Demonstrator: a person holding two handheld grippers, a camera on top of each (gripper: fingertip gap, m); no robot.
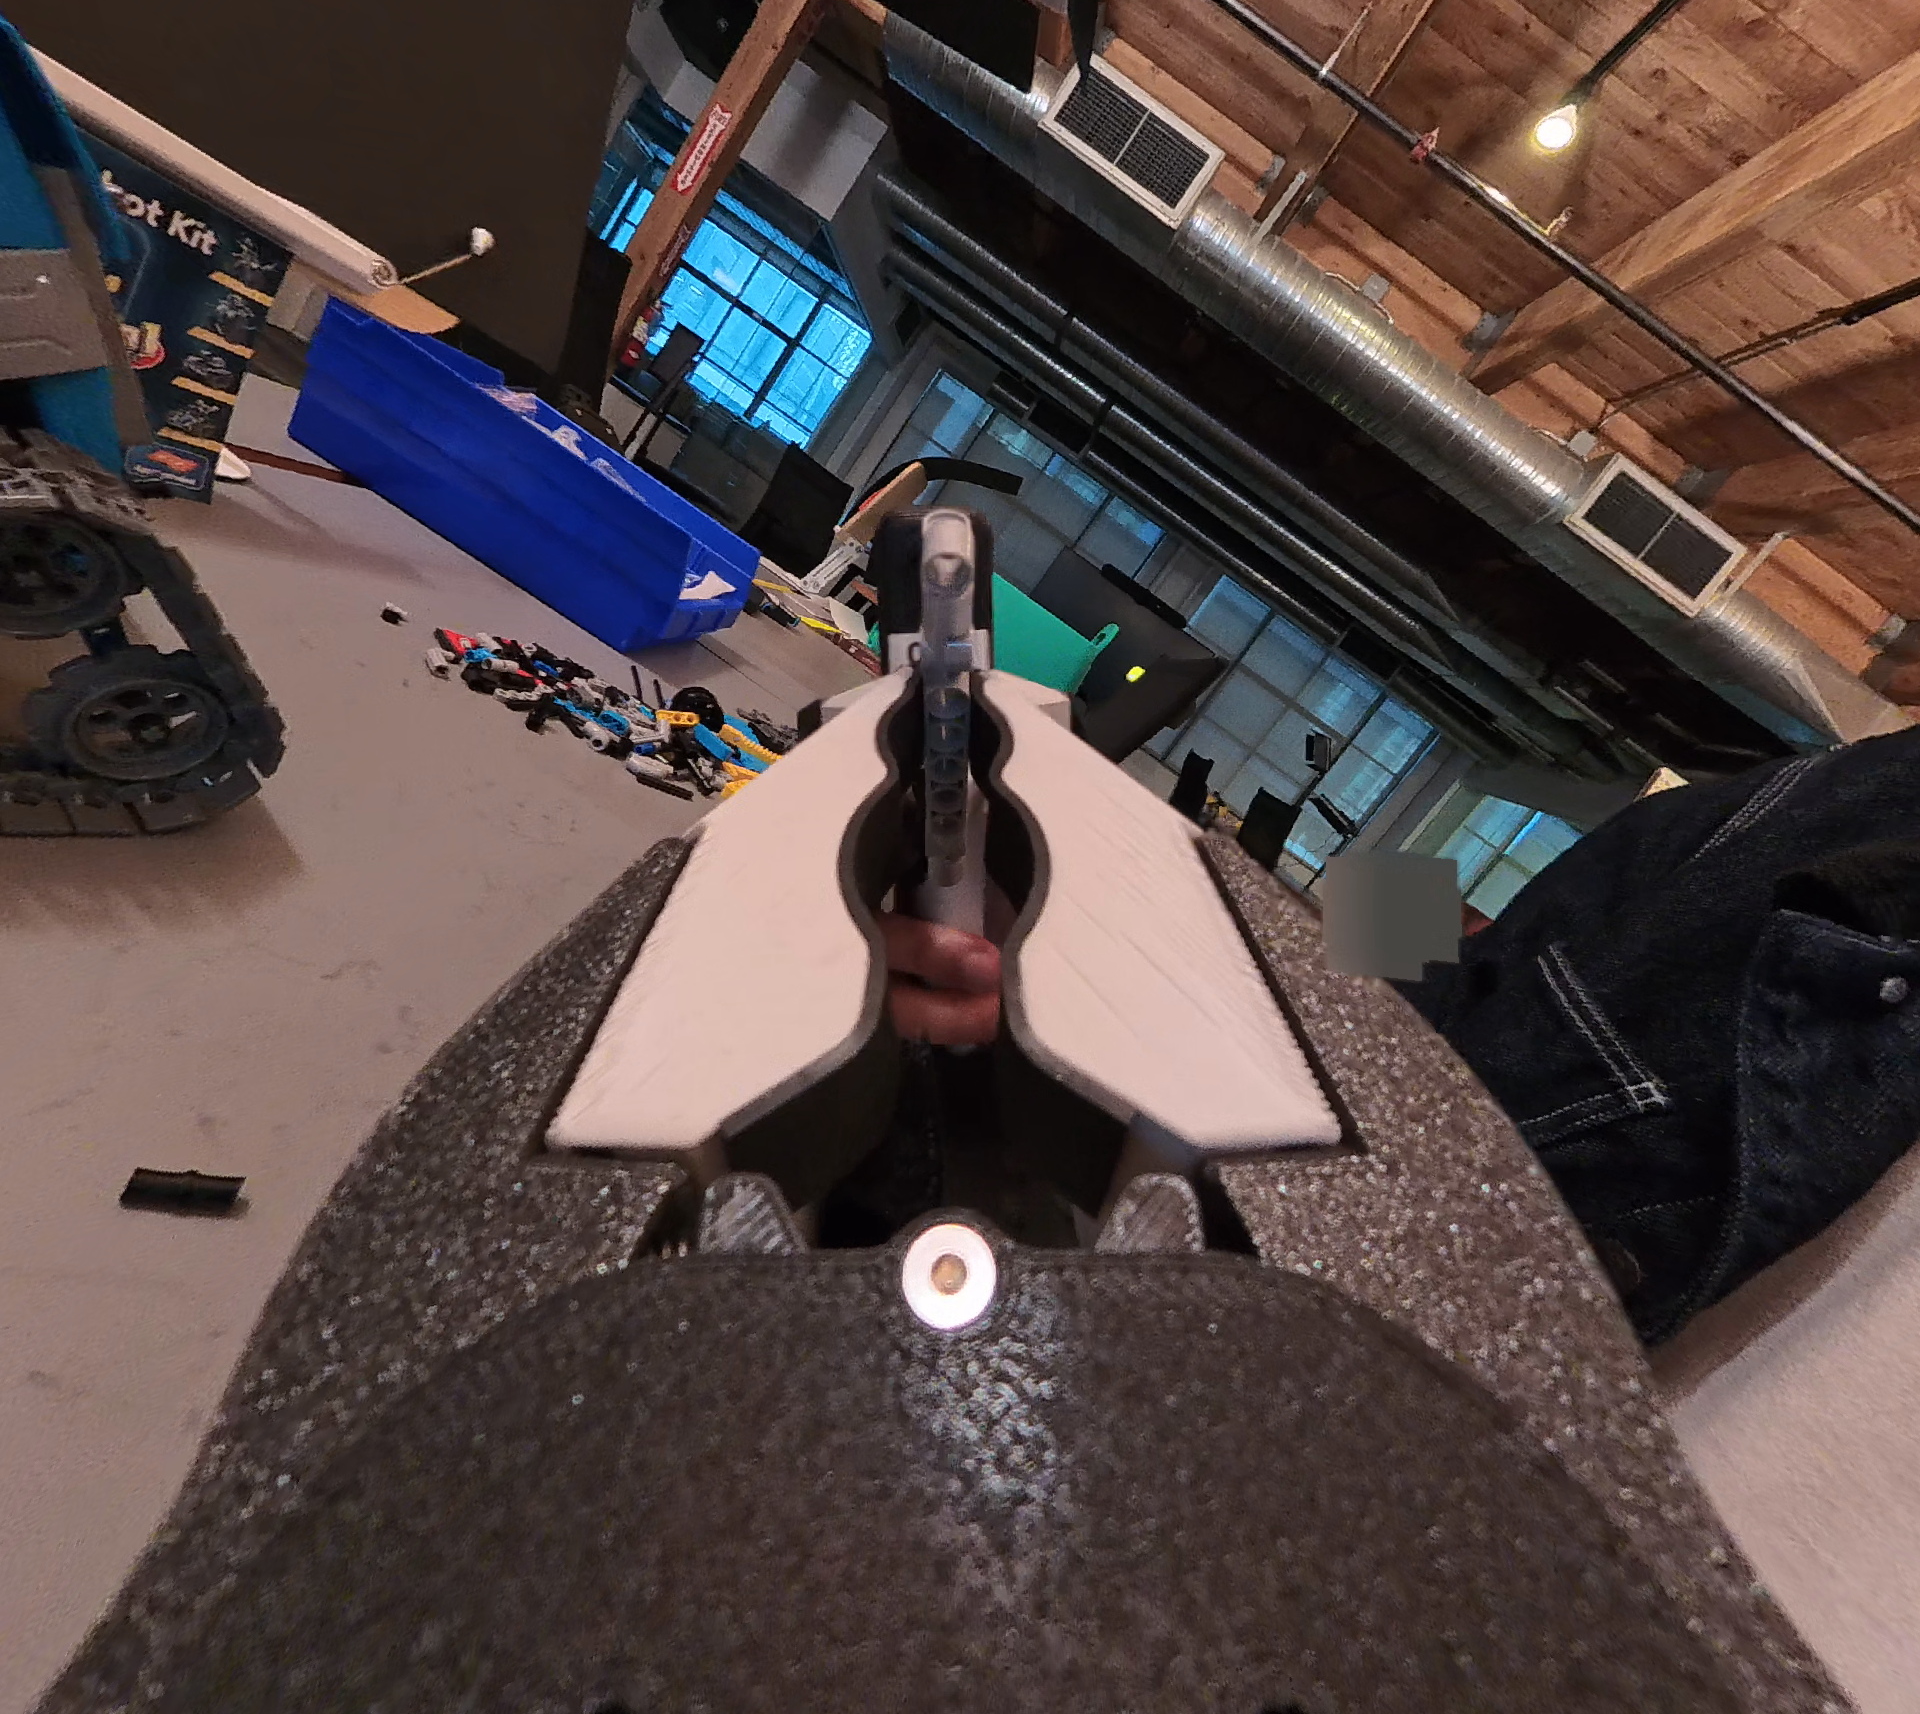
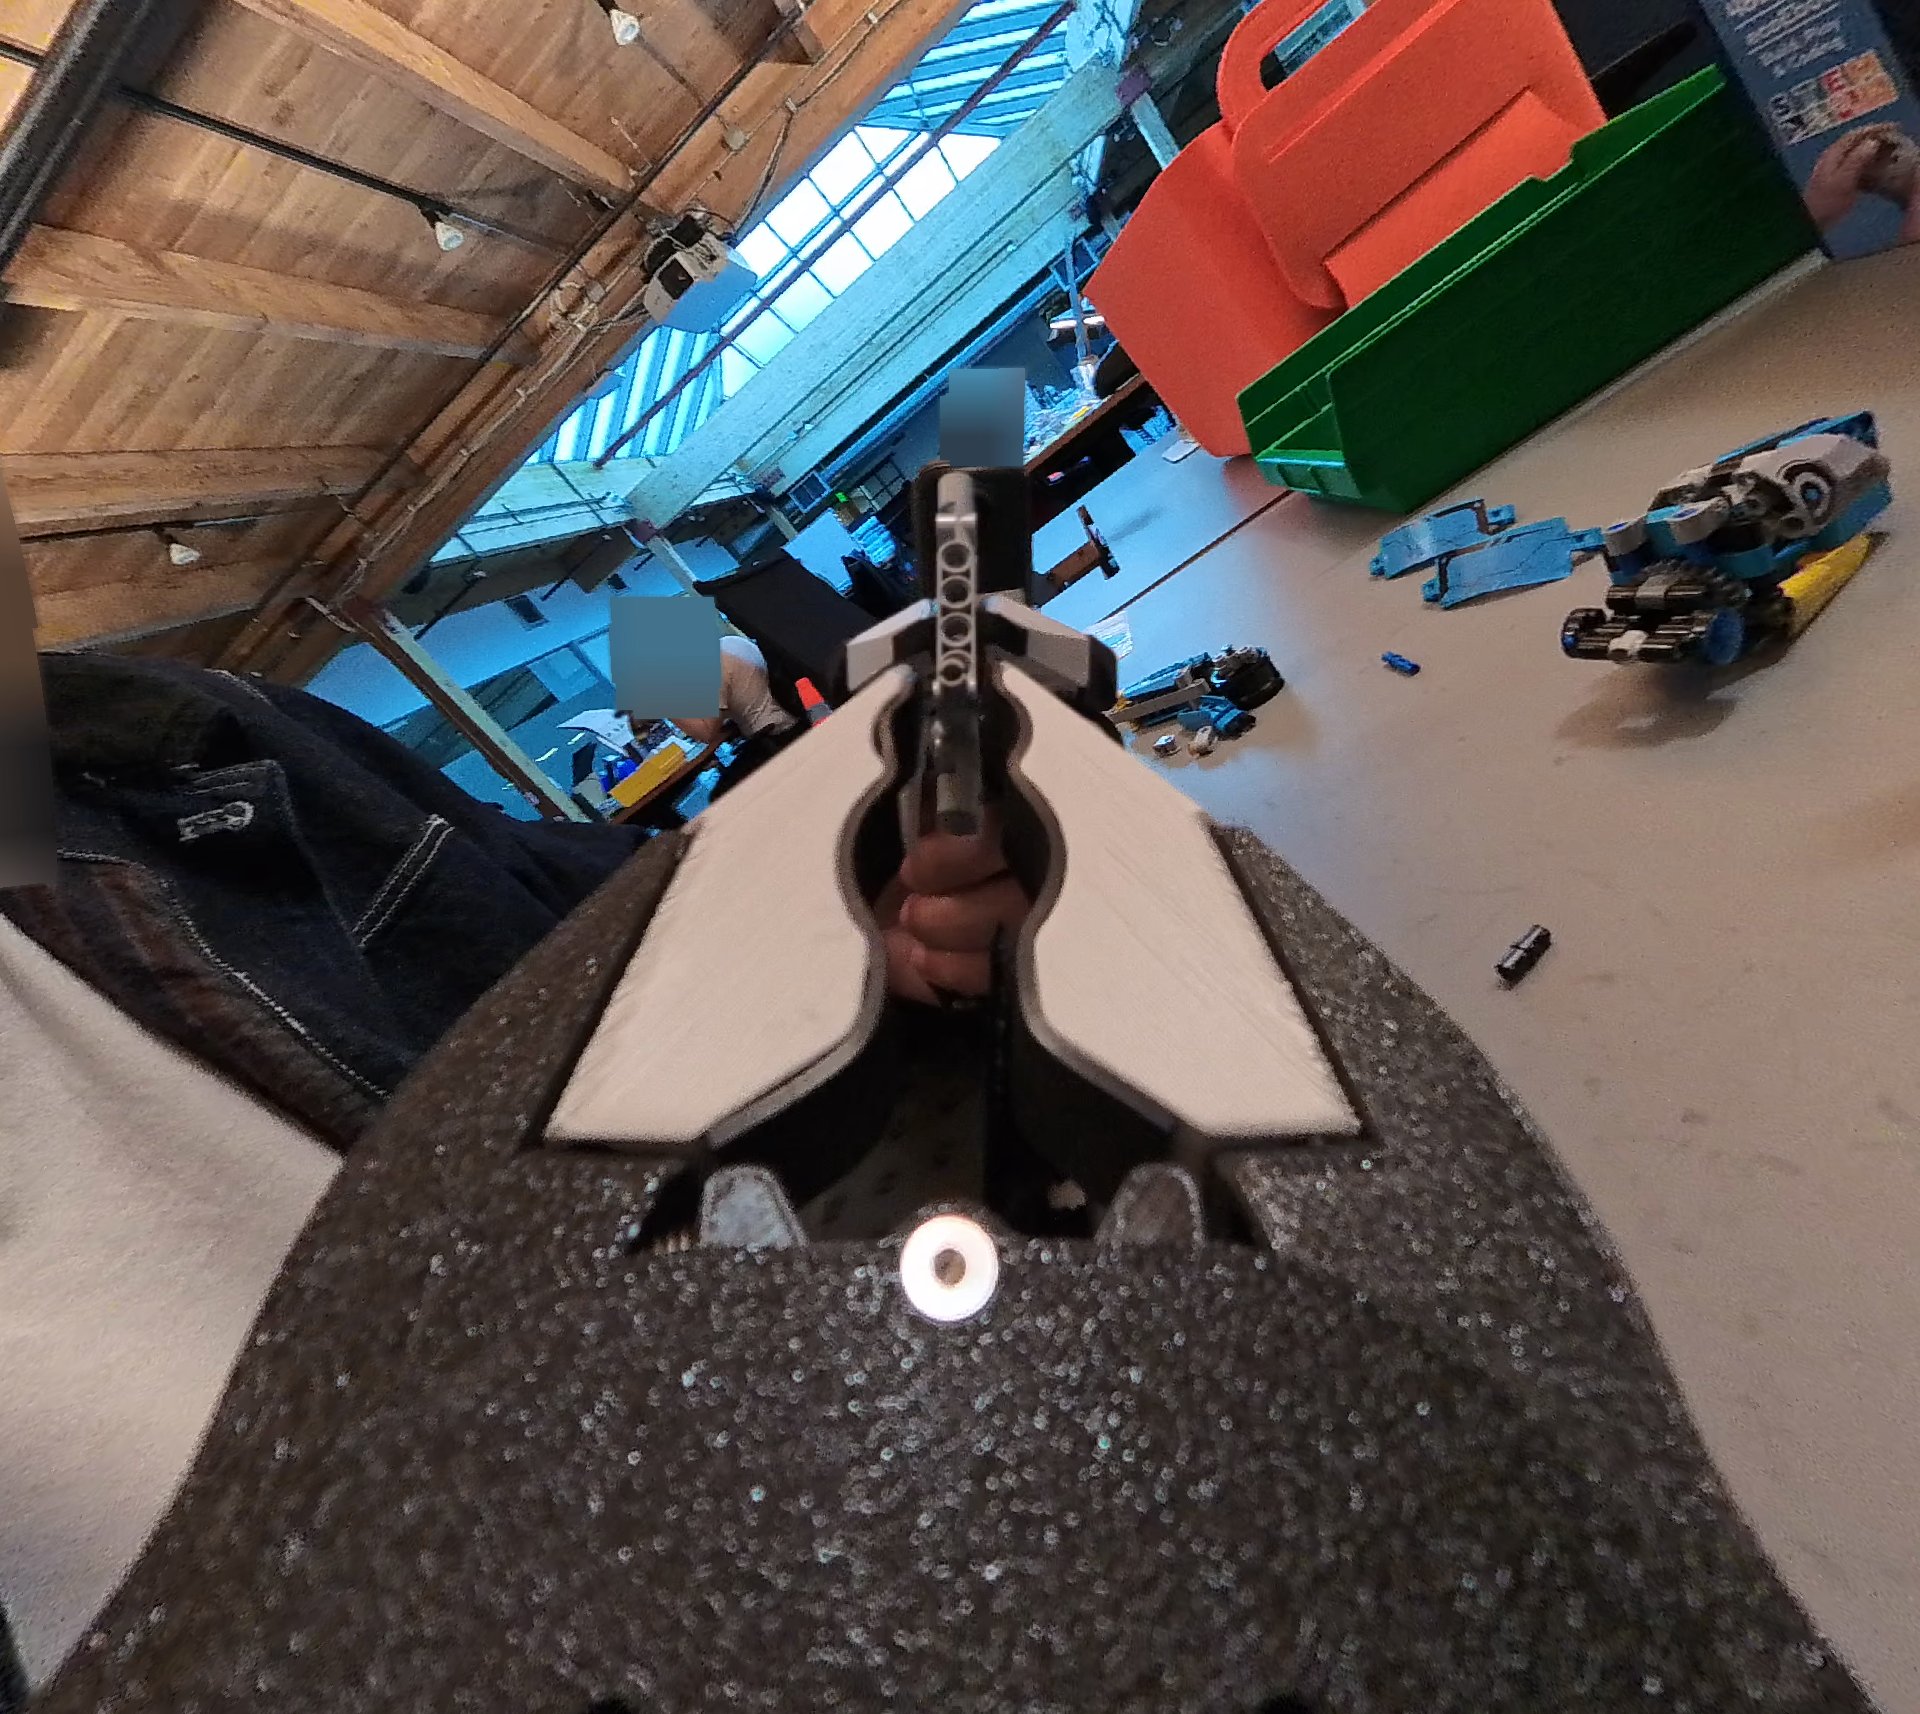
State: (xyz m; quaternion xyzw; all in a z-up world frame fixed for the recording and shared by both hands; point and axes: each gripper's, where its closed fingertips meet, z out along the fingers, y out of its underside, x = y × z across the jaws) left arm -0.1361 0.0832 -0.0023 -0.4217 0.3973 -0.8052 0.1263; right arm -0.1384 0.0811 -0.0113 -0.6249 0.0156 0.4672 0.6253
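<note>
My left gripper [image 1: 943, 688] is shut on a grey beam with holes [image 1: 945, 615], held upright and edge-on, with a black part behind its top. My right gripper [image 2: 958, 688] is shut on a grey holed beam [image 2: 956, 594] too. The two grippers meet tip to tip above the table. The other gripper's fingertips [image 2: 1060, 651] show just past my right one's own. I cannot tell whether both hold one piece or two joined pieces. A hand [image 2: 945, 926] shows through the gap between the fingers.
In the left wrist view: blue bin [image 1: 520, 459], pile of small building parts [image 1: 603, 708], tracked vehicle model [image 1: 114, 688], small black piece [image 1: 182, 1188]. In the right wrist view: orange case [image 2: 1351, 189], green bin [image 2: 1507, 334], blue robot model [image 2: 1714, 563], printed box [image 2: 1787, 2], black pin [image 2: 1522, 952]. A denim jacket [image 1: 1714, 989] is close by. Less than 4 cm separates the two grippers' tips.
</note>
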